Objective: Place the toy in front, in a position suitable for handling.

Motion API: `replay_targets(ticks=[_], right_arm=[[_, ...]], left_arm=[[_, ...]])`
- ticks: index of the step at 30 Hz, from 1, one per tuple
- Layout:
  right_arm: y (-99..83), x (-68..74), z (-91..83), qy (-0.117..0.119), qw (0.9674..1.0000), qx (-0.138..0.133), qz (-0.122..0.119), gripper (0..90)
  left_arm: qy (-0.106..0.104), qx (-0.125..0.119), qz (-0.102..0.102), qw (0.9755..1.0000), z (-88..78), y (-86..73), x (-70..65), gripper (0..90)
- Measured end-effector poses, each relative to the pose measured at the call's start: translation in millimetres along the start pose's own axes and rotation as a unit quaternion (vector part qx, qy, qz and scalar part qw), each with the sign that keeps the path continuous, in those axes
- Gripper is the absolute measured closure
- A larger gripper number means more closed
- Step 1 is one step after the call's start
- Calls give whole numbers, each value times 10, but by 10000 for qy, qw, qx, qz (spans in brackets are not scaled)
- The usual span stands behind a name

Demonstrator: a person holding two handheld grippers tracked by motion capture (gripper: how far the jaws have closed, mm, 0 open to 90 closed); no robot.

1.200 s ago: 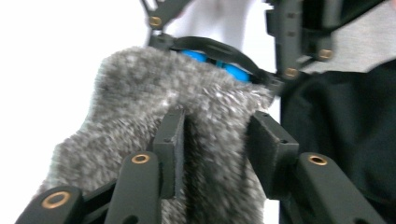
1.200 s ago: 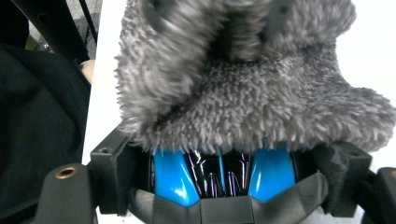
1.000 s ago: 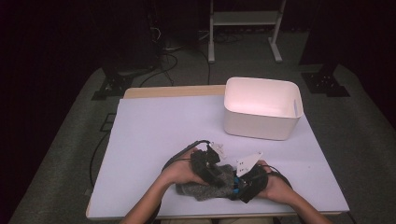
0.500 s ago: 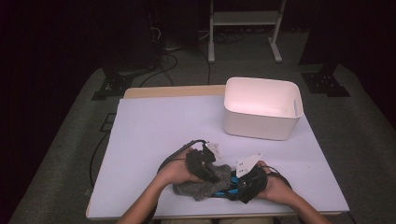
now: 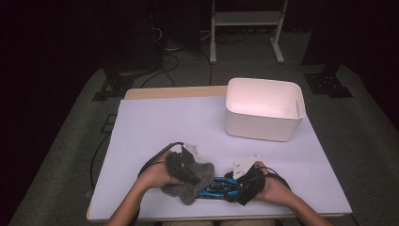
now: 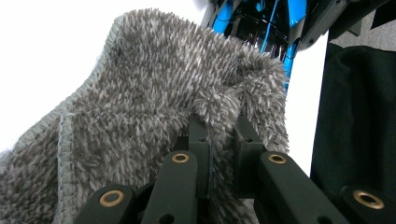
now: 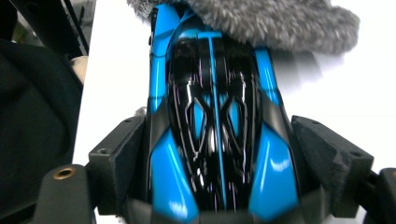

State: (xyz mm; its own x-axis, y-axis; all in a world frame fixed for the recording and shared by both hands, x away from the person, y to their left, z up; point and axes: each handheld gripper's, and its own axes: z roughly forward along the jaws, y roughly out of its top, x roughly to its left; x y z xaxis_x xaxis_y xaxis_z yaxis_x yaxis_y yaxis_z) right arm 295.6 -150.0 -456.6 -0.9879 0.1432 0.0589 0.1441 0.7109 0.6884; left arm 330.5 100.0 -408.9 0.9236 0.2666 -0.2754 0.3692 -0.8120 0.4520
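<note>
A grey fluffy cloth [image 5: 196,182] lies over the front end of a blue and black toy car [image 5: 217,187] near the table's front edge. My left gripper [image 5: 187,173] is shut on a fold of the cloth [image 6: 154,93], which bunches between its narrow jaws [image 6: 219,125]. In the left gripper view the car [image 6: 261,23] shows beyond the cloth. My right gripper [image 5: 241,186] is shut on the car [image 7: 215,126], its pads [image 7: 322,144] pressing both sides of the body. The cloth [image 7: 271,23] covers the car's far tip in the right gripper view.
A white bin [image 5: 263,127] stands at the back right of the white tabletop [image 5: 164,127]. A black cable [image 5: 153,160] loops from the left gripper. Dark clothing [image 6: 359,121] is close at the table's near edge.
The left hand has slid left with the cloth, drawing it along the car, so more of the blue body shows. The right hand has held still.
</note>
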Motion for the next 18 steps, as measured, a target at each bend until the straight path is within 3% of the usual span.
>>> replay_targets(ticks=[8,11,18], right_arm=[[169,32,171,-118,9995,109,-266,192],[173,32,159,-66,9995,121,-271,249],[117,22,86,-57,9996,154,-249,250]], left_arm=[[-43,-39,12,10000,-15,12,6,818],[-27,-85,-15,10000,-46,-6,16,818],[201,-42,-179,9996,-173,-151,74,818]])
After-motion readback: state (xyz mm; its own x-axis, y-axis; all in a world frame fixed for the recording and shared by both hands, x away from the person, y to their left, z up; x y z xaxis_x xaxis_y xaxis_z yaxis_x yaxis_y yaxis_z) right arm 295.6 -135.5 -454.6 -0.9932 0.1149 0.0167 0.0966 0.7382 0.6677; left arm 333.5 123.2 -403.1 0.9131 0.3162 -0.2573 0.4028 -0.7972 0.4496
